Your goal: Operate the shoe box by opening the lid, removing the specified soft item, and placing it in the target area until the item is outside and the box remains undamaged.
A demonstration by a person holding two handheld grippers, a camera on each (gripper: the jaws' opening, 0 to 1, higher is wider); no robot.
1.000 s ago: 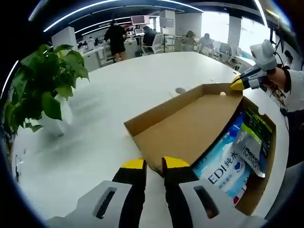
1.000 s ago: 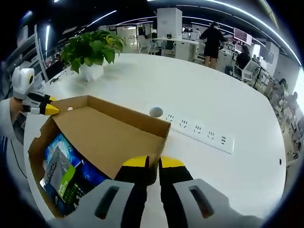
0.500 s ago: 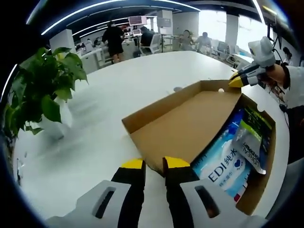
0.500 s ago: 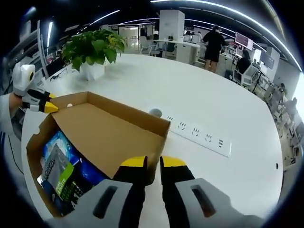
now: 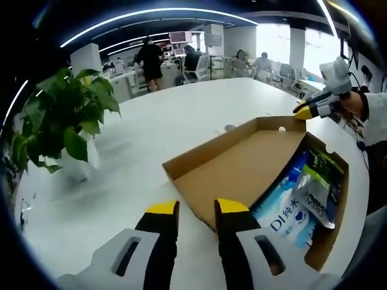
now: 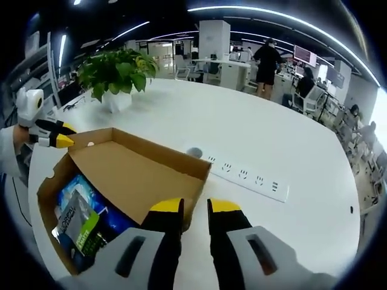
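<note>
While both jaws gape: lid (image 5: 236,166) just beyond left gripper (image 5: 196,208) and right gripper (image 6: 195,205).

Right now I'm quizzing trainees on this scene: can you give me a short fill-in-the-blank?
1. The box lid is ____.
2. The plant sits in a ____ pot.
3. The power strip lies on the ____ table.
4. The packets lie ____ the box.

Missing: open; white; white; inside
</note>
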